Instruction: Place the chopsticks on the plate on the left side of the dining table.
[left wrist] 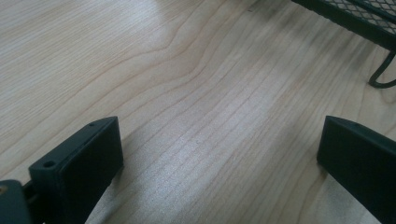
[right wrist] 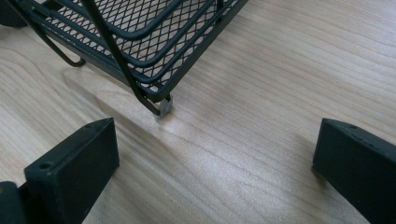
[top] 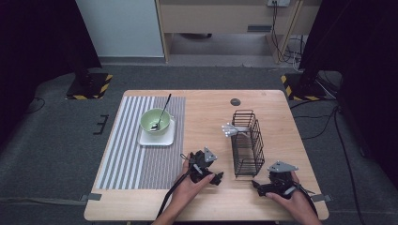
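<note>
Both spread wide, gripping nothing: left gripper (top: 217, 177) and right gripper (top: 257, 186) low over bare wooden table (top: 211, 206), flanking near end of black wire basket (top: 247, 140).

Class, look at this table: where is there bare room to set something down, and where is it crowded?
Free: the wood strip between the striped mat and the wire basket, behind the left gripper; the far right corner behind the basket; the mat's near half. Crowded: the near edge, where both hands and the right gripper sit close to the basket, and around the bowl on its plate.
</note>
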`<state>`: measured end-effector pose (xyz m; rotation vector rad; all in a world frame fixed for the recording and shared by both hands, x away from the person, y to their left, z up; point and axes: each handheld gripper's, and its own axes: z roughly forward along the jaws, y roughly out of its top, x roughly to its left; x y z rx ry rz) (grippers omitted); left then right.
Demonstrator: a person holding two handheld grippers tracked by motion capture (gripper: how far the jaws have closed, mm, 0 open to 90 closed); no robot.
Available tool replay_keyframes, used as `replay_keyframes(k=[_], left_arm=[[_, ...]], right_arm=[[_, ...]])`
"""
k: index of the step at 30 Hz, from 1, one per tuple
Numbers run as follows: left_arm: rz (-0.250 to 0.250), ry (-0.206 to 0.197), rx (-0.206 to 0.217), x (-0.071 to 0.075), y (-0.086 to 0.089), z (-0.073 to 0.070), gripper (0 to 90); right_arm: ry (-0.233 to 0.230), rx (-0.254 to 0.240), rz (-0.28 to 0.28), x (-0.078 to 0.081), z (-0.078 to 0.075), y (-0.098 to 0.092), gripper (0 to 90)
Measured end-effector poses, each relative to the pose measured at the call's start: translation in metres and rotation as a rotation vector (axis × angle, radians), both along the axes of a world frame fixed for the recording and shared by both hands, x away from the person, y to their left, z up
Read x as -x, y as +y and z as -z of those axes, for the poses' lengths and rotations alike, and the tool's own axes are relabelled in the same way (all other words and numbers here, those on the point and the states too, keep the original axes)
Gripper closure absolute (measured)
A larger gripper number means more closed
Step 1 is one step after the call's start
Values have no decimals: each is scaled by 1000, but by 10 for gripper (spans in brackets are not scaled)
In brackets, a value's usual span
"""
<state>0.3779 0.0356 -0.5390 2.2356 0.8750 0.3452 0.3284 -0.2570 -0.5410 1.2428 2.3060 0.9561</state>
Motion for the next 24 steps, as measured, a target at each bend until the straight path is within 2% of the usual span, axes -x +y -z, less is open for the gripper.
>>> replay_keyframes(k=[7, 12, 15, 20, 22, 24], left_arm=[[12, -2, -4, 1, 0, -1, 2], [22, 11, -18, 1, 1, -6, 47], [29, 28, 19, 0, 2, -16, 44], [39, 18, 27, -2, 3, -28, 43], [40, 33, 59, -4, 6, -35, 43], [46, 30, 74, -7, 8, -43, 39]], right_arm=[[0, 2, -4, -1, 0, 1, 3], [0, 1, -3, -1, 0, 1, 3], [0, 2, -4, -1, 0, 1, 3], [0, 2, -4, -1, 0, 1, 3], [0, 2, -4, -1, 0, 1, 3], [0, 1, -4, -1, 0, 1, 3]])
